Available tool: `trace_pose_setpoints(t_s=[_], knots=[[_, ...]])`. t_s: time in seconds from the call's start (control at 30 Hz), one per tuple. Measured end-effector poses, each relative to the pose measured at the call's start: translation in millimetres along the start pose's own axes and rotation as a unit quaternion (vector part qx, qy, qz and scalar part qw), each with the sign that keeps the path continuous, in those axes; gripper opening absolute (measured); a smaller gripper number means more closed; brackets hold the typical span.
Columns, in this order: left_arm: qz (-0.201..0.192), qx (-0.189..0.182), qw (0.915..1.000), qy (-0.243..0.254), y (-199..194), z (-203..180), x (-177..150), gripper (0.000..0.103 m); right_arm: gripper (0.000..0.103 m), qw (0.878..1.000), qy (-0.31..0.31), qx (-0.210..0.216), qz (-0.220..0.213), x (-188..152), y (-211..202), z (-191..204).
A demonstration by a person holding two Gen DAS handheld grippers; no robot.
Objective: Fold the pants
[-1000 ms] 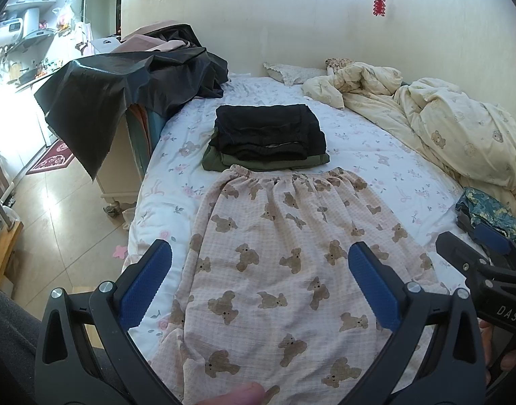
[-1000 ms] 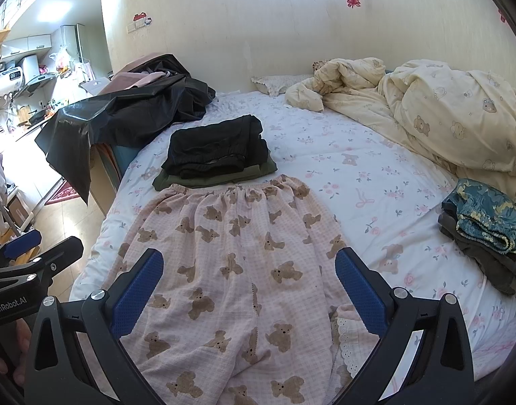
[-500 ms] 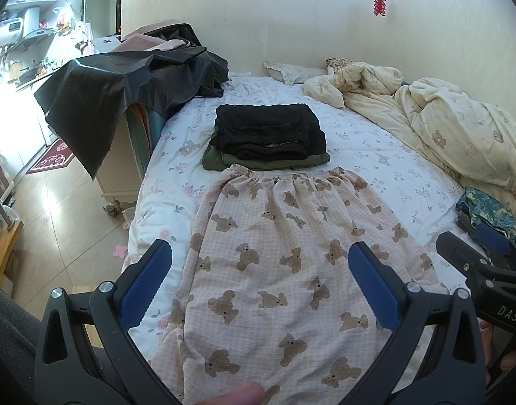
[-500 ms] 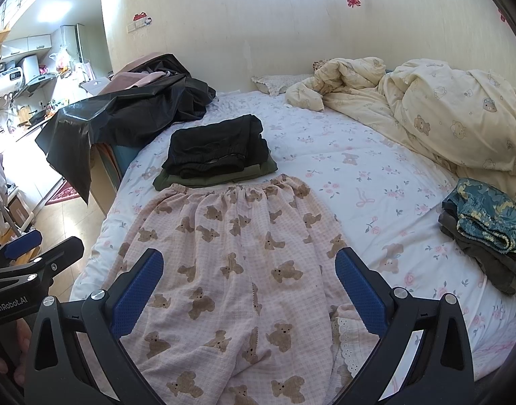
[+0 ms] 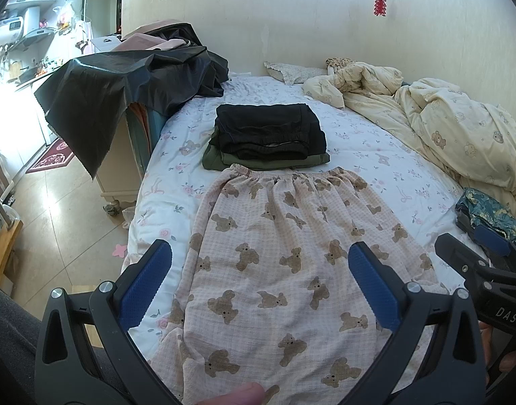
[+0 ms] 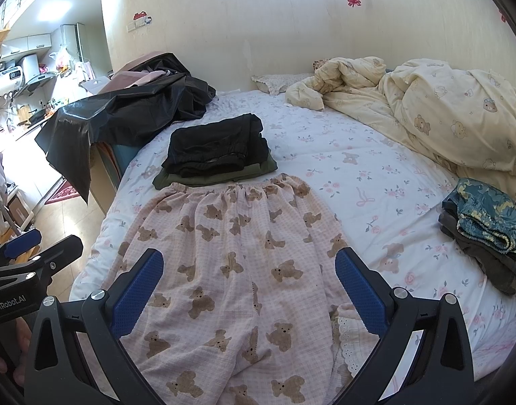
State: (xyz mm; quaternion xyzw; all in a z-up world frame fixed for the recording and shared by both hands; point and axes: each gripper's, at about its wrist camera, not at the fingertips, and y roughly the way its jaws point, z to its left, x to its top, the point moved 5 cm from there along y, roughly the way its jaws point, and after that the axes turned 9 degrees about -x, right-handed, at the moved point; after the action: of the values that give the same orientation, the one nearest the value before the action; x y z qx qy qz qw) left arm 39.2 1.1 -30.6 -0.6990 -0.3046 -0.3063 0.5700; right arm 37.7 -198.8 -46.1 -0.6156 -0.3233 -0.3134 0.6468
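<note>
Pants (image 5: 285,263) in pale pink check printed with brown bears lie spread flat on the bed (image 5: 376,141), waistband away from the cameras and legs running toward the near edge. The elastic waistband just touches a folded stack of dark clothes (image 5: 268,135), black pieces on top of an olive one, which sits farther up the flowered sheet. In the right wrist view a lace-trimmed cuff (image 6: 349,341) shows at the lower right of the pants, turned partly over. The left gripper (image 5: 259,280) hovers above the left half of the pants with its blue-padded fingers (image 5: 146,283) spread wide and nothing between them. The right gripper (image 6: 248,280) hangs over the middle of the garment, its fingers (image 6: 355,287) likewise released and apart, holding nothing. Each gripper shows at the edge of the other's view, side by side. A fingertip (image 5: 241,398) shows at the bottom edge of the left view. A second small pile of clothes (image 6: 487,233), teal patterned over grey, rests near the right edge of the bed, well apart from the pants. A rumpled cream duvet (image 6: 443,114) fills the far right side, and black plastic sheeting (image 5: 123,84) drapes over furniture beside the bed at the left.
</note>
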Motion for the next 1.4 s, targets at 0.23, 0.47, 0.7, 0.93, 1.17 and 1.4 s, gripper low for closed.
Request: trace_pose_setpoints(t_s=[0.23,0.47,0.7,0.93,1.17,1.4], knots=[[0.0,0.0,1.0,0.0,0.0,0.2,0.1,0.103,0.103,1.0,0.0,0.0,0.001,-0.3,0.4,0.0],[0.0,0.0,1.0,0.0,0.1,0.1,0.1,0.103,0.103,1.0,0.0,0.0,0.002,-1.1,1.3,0.6],[0.002,-0.003,1.0,-0.003,1.6,15.8,-6.2,0.103,0.103,1.0,0.0,0.001,0.004,-1.7,0.6,1.5],[0.001,-0.005,1.0,-0.003,1.4,19.0,-7.6,0.103,0.103,1.0,0.0,0.001,0.005,-3.1,4.0,1.6],[0.002,-0.004,1.0,-0.004,1.8,16.0,-6.1,0.103,0.103,1.0,0.0,0.0,0.006,-3.1,4.4,1.6],[0.003,-0.005,0.9999,-0.011,1.1,22.9,-11.0,0.103,0.103,0.999,0.04,-0.003,-0.021,6.9,-6.6,-32.1]])
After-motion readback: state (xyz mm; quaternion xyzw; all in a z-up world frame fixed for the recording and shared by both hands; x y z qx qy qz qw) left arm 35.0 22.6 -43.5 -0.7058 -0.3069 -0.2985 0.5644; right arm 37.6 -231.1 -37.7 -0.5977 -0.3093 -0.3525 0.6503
